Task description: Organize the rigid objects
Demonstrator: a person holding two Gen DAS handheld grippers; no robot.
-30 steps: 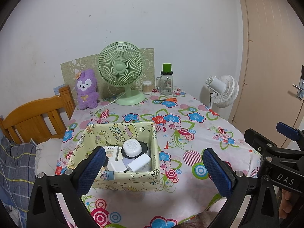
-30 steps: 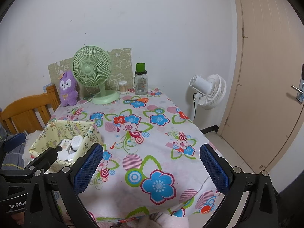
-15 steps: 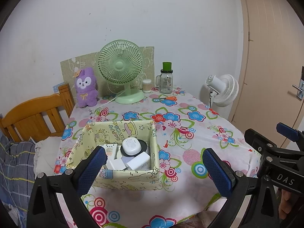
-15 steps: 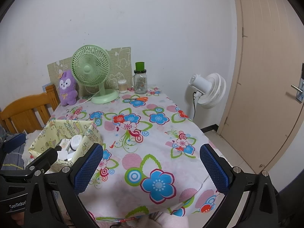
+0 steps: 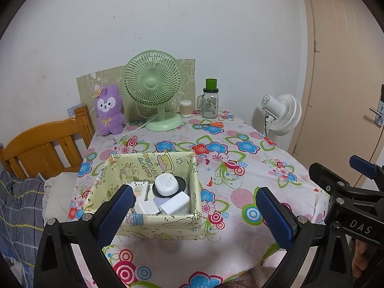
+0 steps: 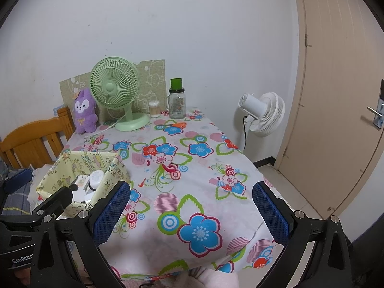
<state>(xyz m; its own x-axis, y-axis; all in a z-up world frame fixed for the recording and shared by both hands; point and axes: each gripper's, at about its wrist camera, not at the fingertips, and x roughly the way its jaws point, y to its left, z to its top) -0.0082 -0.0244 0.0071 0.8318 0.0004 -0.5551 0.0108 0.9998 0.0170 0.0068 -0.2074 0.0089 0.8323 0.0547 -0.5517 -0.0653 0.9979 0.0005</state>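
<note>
Honestly looks mostly done: white chargers (image 5: 176, 202) and round case (image 5: 166, 184) sit in the fabric box (image 5: 156, 223) near the table's (image 5: 240, 247) front-left edge. Left gripper (image 5: 194, 213) and right gripper (image 6: 192, 212) both wide, empty.

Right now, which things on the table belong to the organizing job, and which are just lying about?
Job:
fabric box
round white case
white charger
small white carton

Lying about:
green fan
purple plush
glass jar
cotton swabs
scissors
</note>
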